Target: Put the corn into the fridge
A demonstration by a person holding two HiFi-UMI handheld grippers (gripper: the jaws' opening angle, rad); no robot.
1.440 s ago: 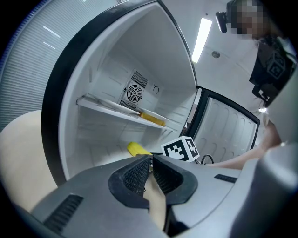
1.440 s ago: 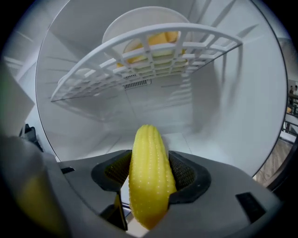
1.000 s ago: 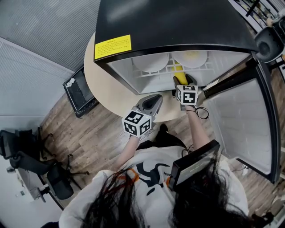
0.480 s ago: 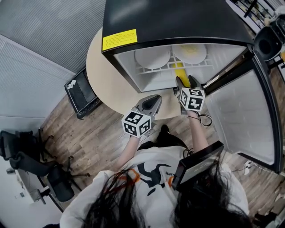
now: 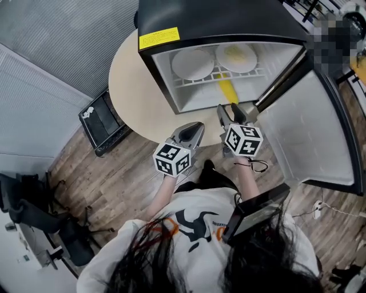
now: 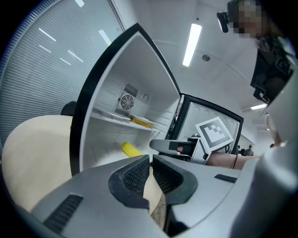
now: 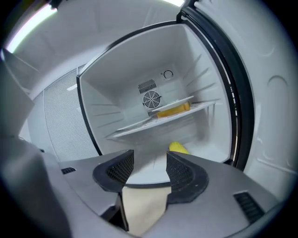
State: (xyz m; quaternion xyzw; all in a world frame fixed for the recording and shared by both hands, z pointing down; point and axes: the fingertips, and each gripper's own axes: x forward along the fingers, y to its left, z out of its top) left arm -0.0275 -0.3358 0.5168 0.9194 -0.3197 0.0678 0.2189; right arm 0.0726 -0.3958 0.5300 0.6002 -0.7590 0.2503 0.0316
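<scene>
The yellow corn [image 5: 227, 90] lies on the floor of the open small fridge [image 5: 217, 17], under its wire shelf; it also shows in the right gripper view [image 7: 178, 148] and the left gripper view [image 6: 132, 149]. My right gripper [image 5: 234, 111] is just outside the fridge mouth, apart from the corn. Its jaws [image 7: 149, 160] stand open and are closing, with nothing between them. My left gripper [image 5: 195, 127] hovers over the table edge left of the right one, shut [image 6: 151, 162] and empty.
The fridge stands on a round beige table [image 5: 134, 86]. Its door [image 5: 309, 131] swings out to the right. Two plates [image 5: 193, 63] sit on the shelf, one with yellow food [image 7: 173, 110]. A black box [image 5: 103, 120] and a chair [image 5: 34, 212] are on the wooden floor.
My right gripper has drawn back out of the fridge and risen, leaving the corn on the fridge floor. The left gripper shifted slightly.
</scene>
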